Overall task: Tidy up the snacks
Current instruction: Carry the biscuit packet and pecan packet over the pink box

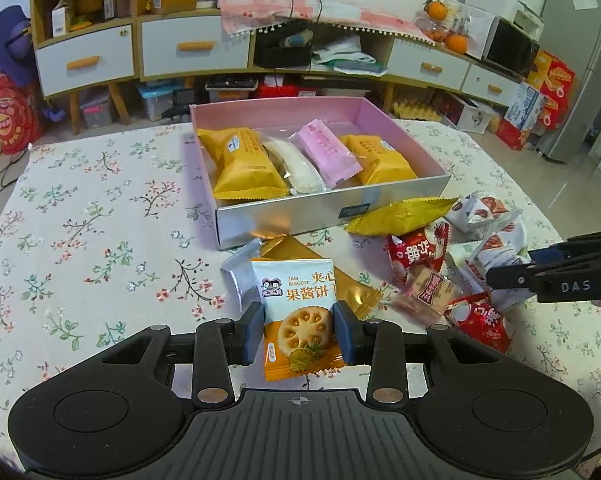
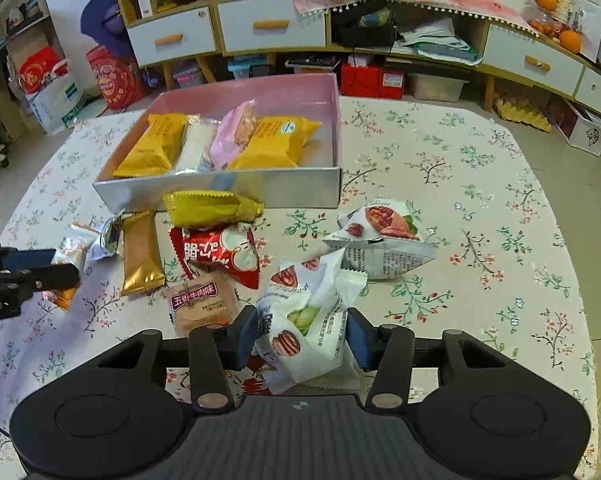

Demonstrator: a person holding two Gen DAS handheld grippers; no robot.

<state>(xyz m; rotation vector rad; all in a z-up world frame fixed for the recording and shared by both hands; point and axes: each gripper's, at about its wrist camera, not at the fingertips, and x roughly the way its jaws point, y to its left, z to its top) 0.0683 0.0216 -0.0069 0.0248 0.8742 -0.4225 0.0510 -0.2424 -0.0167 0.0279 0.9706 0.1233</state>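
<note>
Near the front edge of the floral-cloth tabletop (image 1: 80,208), the left gripper (image 1: 299,330) pinches a white-and-orange jam biscuit packet (image 1: 298,312) between its blue pads. Toward the right edge, the right gripper (image 2: 302,340) clamps a white crinkled nut snack pouch (image 2: 308,320). Behind the loose wrappers, the pink-lined silver cardboard box (image 1: 328,216) holds two yellow packets, one white and one pink.

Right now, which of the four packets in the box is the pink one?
The pink packet, third from the left in the left wrist view of the pink box, between the clear white-filled packet and an orange one.
</note>
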